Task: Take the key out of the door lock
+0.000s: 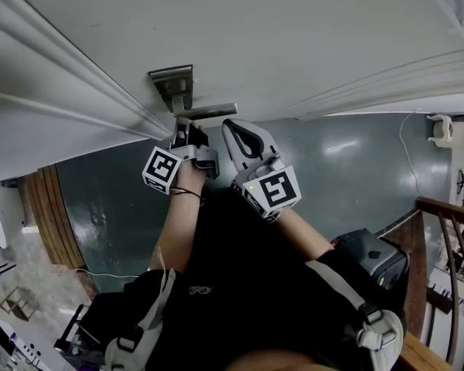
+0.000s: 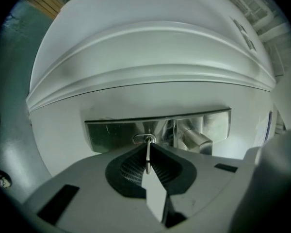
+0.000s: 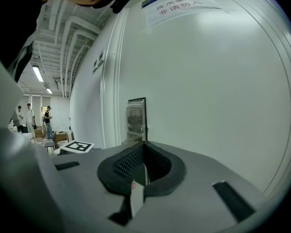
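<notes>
White door [image 1: 294, 37], silver lock plate [image 2: 111, 134], teal floor [image 1: 356, 168]

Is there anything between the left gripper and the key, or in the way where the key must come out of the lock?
Nothing visible. The left gripper has its jaws shut on the key, which sits in the lock; the door handle stands to one side, off the way out.
</notes>
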`<state>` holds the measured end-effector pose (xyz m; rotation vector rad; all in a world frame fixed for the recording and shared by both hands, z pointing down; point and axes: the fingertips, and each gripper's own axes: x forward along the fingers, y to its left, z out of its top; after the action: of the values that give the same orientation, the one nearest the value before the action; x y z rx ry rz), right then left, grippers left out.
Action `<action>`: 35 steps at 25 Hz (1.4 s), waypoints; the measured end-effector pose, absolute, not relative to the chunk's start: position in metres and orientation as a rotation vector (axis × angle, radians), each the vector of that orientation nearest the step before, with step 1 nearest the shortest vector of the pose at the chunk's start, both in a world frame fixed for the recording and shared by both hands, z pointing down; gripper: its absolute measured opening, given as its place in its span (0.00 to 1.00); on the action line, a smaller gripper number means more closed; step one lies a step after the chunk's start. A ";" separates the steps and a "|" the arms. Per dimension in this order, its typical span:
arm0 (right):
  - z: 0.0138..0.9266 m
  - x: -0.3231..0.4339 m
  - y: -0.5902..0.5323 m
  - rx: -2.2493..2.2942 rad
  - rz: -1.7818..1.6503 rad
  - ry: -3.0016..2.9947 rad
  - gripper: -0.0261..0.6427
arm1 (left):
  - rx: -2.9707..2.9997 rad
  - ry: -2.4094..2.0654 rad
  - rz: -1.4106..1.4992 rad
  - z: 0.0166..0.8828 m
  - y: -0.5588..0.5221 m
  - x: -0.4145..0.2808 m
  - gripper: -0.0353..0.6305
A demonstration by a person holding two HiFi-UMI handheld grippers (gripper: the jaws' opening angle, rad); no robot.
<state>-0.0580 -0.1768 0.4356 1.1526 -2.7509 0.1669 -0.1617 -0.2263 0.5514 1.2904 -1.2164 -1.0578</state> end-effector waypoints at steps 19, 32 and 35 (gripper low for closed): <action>0.437 -0.058 -0.187 1.172 0.208 -2.728 0.05 | 1.282 -1.222 -1.107 0.551 -0.225 -0.162 0.11; 0.438 -0.056 -0.188 1.164 0.201 -2.763 0.05 | 1.312 -1.223 -1.057 0.554 -0.221 -0.163 0.11; 0.439 -0.054 -0.187 1.171 0.217 -2.768 0.05 | 1.316 -1.233 -1.052 0.553 -0.220 -0.162 0.11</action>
<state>-0.0539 -0.1872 0.4391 1.1710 -2.7681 0.2167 -0.1620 -0.2204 0.5530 1.3159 -1.2333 -1.0518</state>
